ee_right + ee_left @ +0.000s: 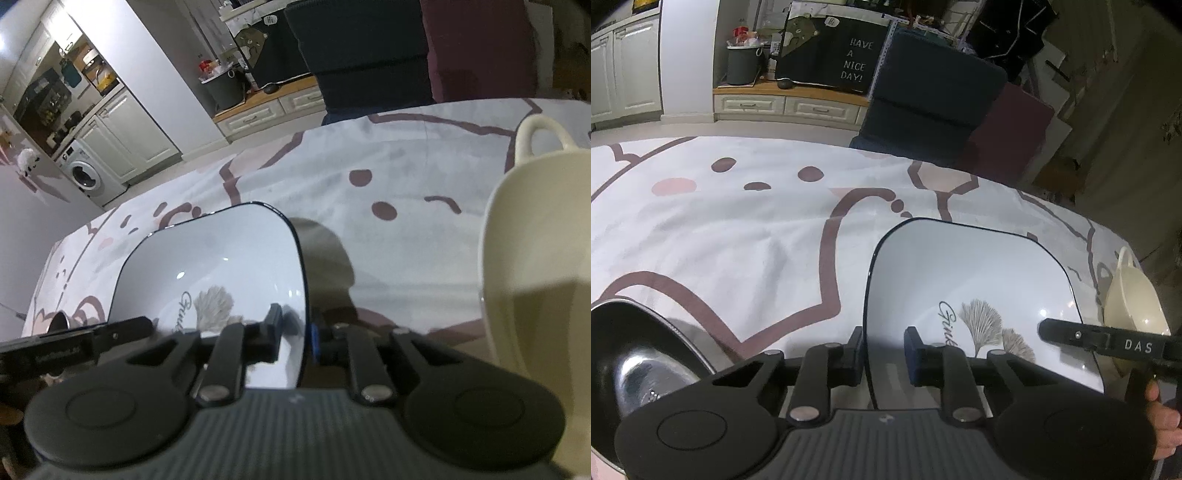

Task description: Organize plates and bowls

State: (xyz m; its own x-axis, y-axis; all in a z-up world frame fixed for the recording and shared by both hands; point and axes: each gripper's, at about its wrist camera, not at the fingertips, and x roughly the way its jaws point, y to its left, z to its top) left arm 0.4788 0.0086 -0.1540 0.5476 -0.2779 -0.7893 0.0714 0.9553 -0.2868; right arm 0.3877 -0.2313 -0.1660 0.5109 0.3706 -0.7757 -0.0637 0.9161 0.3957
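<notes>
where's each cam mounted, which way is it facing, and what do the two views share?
Left wrist: on the left gripper, looking forward and down along its fingers at the left rim of the white square plate; a black bowl lower left; the right gripper's finger and a hand enter at right.
Right wrist: on the right gripper, looking down at the plate's right rim; cream handled bowl at right; left gripper's finger at lower left.
Shared: the plate, cream bowl, patterned cloth, dark "nice day" board.
</notes>
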